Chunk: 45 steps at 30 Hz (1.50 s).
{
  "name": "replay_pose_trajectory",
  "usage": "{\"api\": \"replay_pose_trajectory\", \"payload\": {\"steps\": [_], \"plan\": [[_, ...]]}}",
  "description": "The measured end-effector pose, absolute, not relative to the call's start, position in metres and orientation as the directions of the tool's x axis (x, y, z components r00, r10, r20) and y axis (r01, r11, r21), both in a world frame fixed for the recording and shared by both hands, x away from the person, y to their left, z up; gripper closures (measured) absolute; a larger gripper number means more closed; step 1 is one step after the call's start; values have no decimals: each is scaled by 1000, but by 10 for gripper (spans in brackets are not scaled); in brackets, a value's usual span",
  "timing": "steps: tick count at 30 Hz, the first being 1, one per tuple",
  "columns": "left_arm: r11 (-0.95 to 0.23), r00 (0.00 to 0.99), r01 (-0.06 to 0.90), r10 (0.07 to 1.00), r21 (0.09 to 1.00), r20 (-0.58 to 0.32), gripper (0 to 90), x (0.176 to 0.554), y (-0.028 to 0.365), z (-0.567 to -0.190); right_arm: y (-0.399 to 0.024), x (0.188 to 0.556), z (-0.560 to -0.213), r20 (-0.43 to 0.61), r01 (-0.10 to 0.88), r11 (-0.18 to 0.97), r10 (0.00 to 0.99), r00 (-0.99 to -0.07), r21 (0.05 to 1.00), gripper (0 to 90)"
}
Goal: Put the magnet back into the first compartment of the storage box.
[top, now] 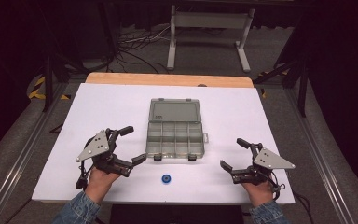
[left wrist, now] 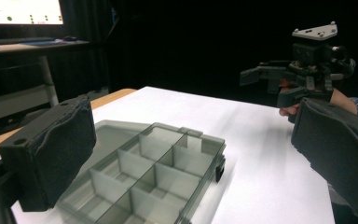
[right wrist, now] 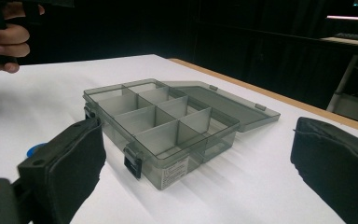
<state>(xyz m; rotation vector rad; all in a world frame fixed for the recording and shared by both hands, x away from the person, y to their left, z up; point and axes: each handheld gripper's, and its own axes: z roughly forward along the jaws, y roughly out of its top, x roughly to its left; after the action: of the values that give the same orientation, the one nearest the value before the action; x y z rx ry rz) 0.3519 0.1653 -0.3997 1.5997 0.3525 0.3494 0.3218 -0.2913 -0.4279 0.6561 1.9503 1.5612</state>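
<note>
The lidded compartment box (top: 175, 135) lies open mid-tabletop (top: 98, 107), the left tool (top: 131, 145) and right tool (top: 232, 154) flanking it with jaws spread and empty, seemingly poised for the small blue piece (top: 167, 178) just before it.

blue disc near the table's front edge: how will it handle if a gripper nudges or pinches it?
The blue disc lies flat, so probably slides rather than rolls unless tipped on edge. It looks small and thin, likely light. Its low profile on the white table may make pinching awkward.
</note>
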Motion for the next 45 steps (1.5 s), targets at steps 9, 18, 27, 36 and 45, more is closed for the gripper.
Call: {"api": "replay_pose_trajectory", "payload": {"steps": [9, 18, 27, 36, 45], "plan": [[-79, 930, 9, 366, 997, 21, 5, 356, 141, -396, -292, 321, -428, -115, 36, 205, 675, -729, 978, 38], [-117, 922, 4, 385, 993, 42, 5, 362, 129, -393, -291, 322, -428, -117, 33, 206, 672, -731, 978, 38], [-104, 937, 27, 348, 994, 11, 5, 368, 119, -393, -292, 322, -428, -115, 33, 204, 671, -733, 978, 38], [-237, 944, 26, 325, 971, 54, 50, 369, 111, -390, -292, 323, -428, -109, 49, 210, 674, -730, 976, 38], [-397, 954, 40, 287, 917, 83, 81, 371, 101, -380, -292, 323, -427, -106, 64, 222, 675, -730, 973, 38]]}}
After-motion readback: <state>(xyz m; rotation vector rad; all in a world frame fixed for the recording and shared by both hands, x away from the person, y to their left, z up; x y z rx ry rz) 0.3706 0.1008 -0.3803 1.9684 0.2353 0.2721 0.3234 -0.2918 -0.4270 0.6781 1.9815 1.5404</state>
